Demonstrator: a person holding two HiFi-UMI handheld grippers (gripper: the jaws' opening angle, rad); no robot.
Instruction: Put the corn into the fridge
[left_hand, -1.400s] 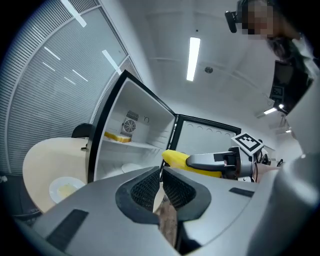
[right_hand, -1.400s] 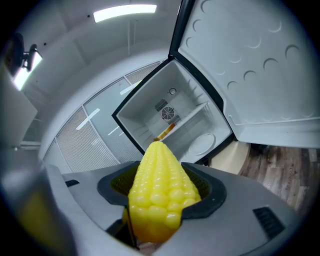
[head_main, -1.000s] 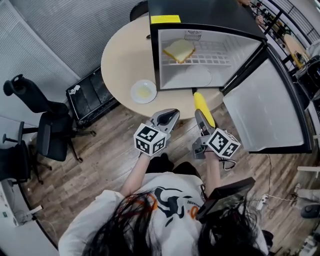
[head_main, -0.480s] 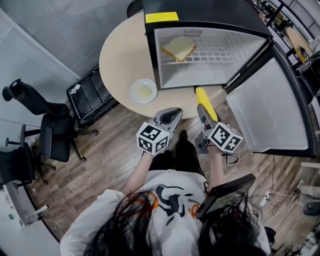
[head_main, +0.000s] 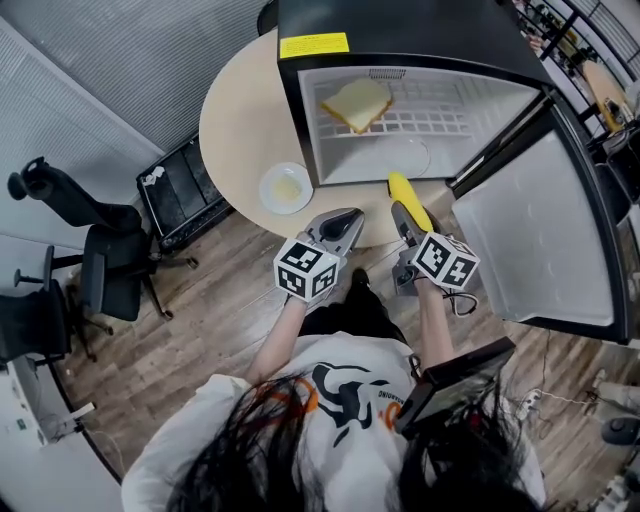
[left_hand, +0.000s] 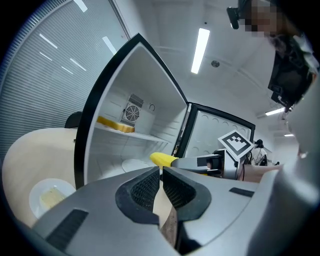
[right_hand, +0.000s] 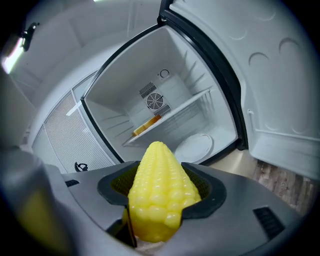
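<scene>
One glossy yellow corn (right_hand: 159, 200) between right gripper (right_hand: 162, 184) jaws

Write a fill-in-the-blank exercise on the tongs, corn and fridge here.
The right tongs grip the ____.
The left tongs are shut on ____.
The fridge door stands ____.
The bread lies on the fridge's ____.
Missing words: corn; nothing; open; shelf.
</scene>
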